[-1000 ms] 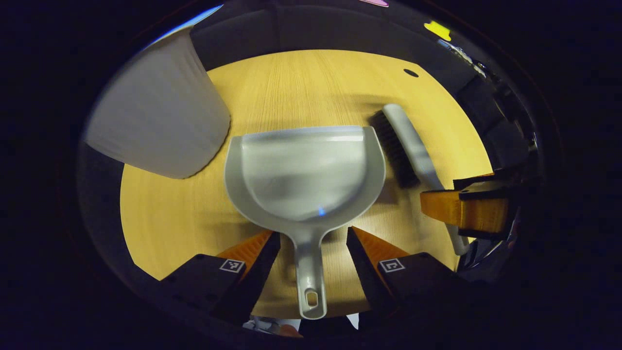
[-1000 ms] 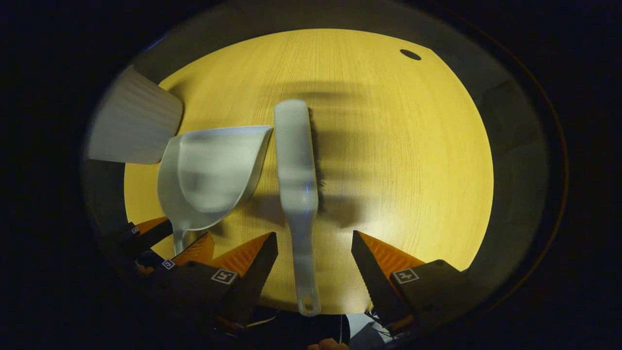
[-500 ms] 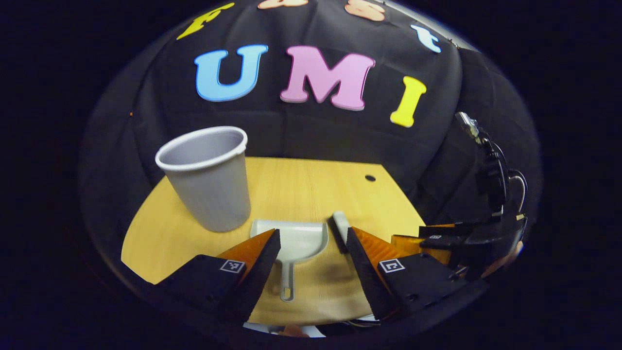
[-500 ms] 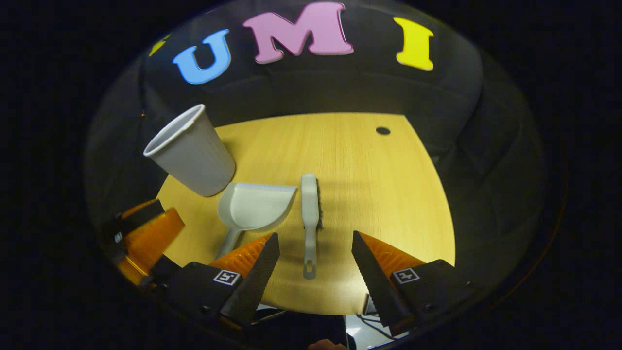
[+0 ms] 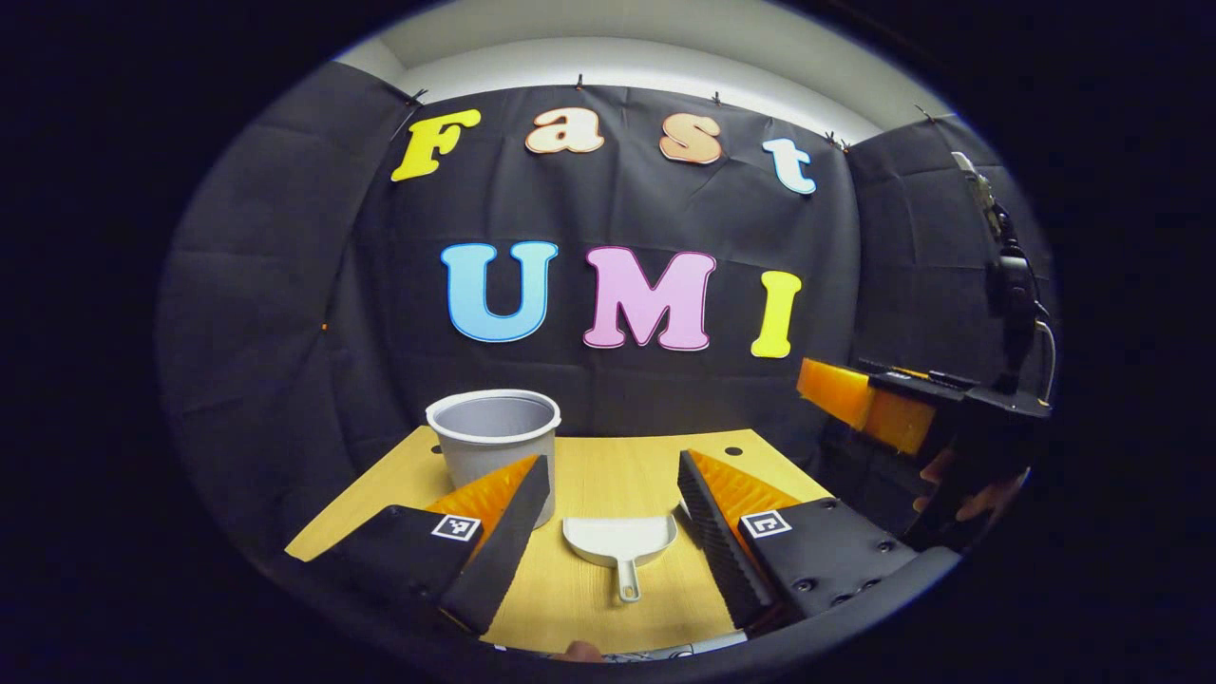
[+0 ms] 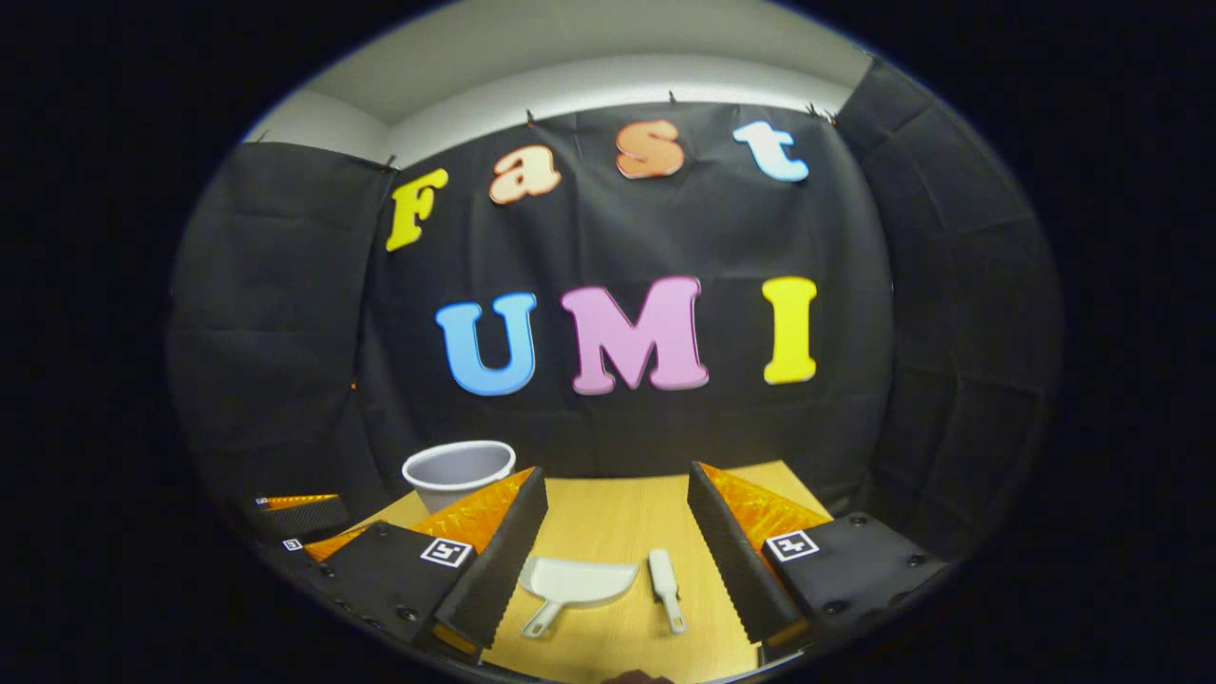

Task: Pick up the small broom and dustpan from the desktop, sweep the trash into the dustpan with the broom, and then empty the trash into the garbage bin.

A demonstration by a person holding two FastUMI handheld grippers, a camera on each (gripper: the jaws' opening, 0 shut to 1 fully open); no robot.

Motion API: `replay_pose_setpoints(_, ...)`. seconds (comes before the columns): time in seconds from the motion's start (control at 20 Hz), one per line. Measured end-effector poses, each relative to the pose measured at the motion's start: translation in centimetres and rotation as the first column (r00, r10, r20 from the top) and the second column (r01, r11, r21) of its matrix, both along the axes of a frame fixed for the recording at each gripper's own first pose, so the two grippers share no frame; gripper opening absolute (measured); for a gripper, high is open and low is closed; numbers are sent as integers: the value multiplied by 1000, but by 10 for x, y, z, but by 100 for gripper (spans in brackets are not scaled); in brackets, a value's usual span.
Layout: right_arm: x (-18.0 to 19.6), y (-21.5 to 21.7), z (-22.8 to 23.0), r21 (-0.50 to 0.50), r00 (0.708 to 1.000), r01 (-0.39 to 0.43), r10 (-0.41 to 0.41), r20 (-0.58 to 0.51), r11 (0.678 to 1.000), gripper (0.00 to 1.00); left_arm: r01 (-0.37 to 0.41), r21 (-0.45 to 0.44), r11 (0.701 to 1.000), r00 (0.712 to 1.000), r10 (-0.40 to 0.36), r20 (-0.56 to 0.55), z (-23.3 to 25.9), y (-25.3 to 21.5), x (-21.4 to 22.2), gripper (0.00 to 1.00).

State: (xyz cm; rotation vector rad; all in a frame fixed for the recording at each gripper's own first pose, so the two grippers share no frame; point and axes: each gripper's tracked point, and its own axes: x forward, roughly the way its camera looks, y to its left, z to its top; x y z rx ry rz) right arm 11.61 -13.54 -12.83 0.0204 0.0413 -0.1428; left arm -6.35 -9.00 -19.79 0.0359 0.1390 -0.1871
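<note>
A white dustpan (image 5: 619, 546) lies flat on the wooden table (image 5: 608, 465), its handle pointing toward me. In the right gripper view the dustpan (image 6: 575, 581) has the small white broom (image 6: 665, 575) lying just to its right. A grey garbage bin (image 5: 494, 442) stands upright at the table's back left, and it appears again as the bin (image 6: 458, 470). My left gripper (image 5: 613, 461) hangs open high above and in front of the dustpan. My right gripper (image 6: 616, 470) is also open and holds nothing, well above the broom.
The right gripper (image 5: 860, 394) appears at the right edge with a hand (image 5: 959, 484) on its grip. The left gripper (image 6: 294, 508) shows low at the left. A small dark hole (image 5: 732, 450) marks the table's far right. Black cloth walls close in behind and at the sides.
Both grippers have pulled up and back from the table and tilted from looking down to looking level at the wall. Dustpan and broom stay where they lay.
</note>
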Motion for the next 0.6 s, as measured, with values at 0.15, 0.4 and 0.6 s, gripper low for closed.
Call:
replay_pose_setpoints(0.15, -10, 14, 8, -24, 998, -41, 43, 55, 999, 95, -44, 39, 998, 997, 42, 60, 15, 18, -21, 82)
replay_pose_setpoints(0.4, -21, 36, 21, 0, 994, -69, 69, 85, 998, 96, -70, 16, 997, 982, 66, 176, 43, 23, -47, 82)
replay_pose_setpoints(0.6, -31, 47, 24, -22, 992, -88, 90, 87, 996, 95, -66, 15, 998, 984, 62, 167, 34, 20, -47, 78)
